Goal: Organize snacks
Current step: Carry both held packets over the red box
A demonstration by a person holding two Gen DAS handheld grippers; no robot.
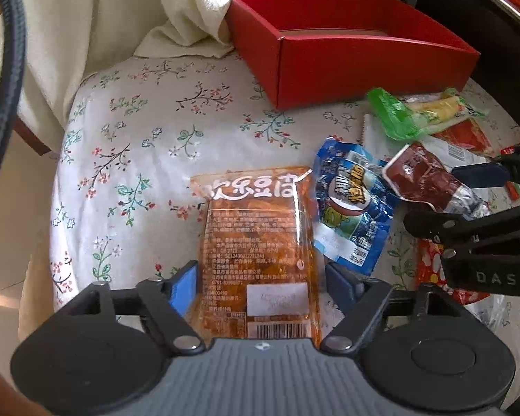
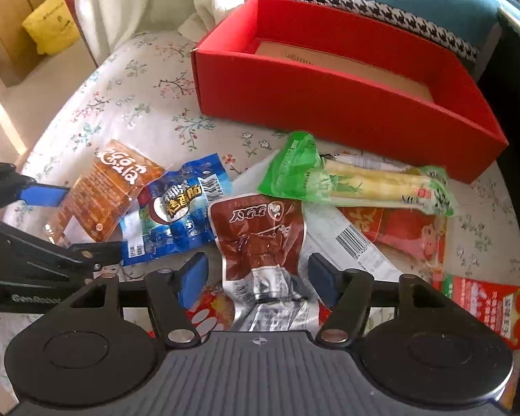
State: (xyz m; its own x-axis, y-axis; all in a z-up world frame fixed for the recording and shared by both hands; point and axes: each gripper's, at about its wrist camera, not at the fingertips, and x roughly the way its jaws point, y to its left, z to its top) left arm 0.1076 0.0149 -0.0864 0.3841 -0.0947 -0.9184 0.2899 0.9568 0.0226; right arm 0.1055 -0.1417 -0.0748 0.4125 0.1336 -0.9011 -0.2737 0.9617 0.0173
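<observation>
An orange tofu snack packet [image 1: 256, 242] lies on the floral cloth between the open blue pads of my left gripper [image 1: 260, 282]; it also shows in the right wrist view [image 2: 100, 194]. A dark red snack packet [image 2: 260, 239] lies between the open pads of my right gripper [image 2: 256, 279], seen too in the left wrist view [image 1: 430, 180]. A blue packet [image 1: 350, 208] [image 2: 173, 215] lies between the two. The red box [image 1: 350, 66] [image 2: 346, 100] stands open at the back with only its cardboard floor showing.
A green bamboo-shoot packet [image 2: 357, 180], a white packet [image 2: 346, 242] and red packets [image 2: 488, 308] lie right of the dark red one. A cream cloth [image 1: 97, 31] hangs at the back left. The table edge curves round on the left.
</observation>
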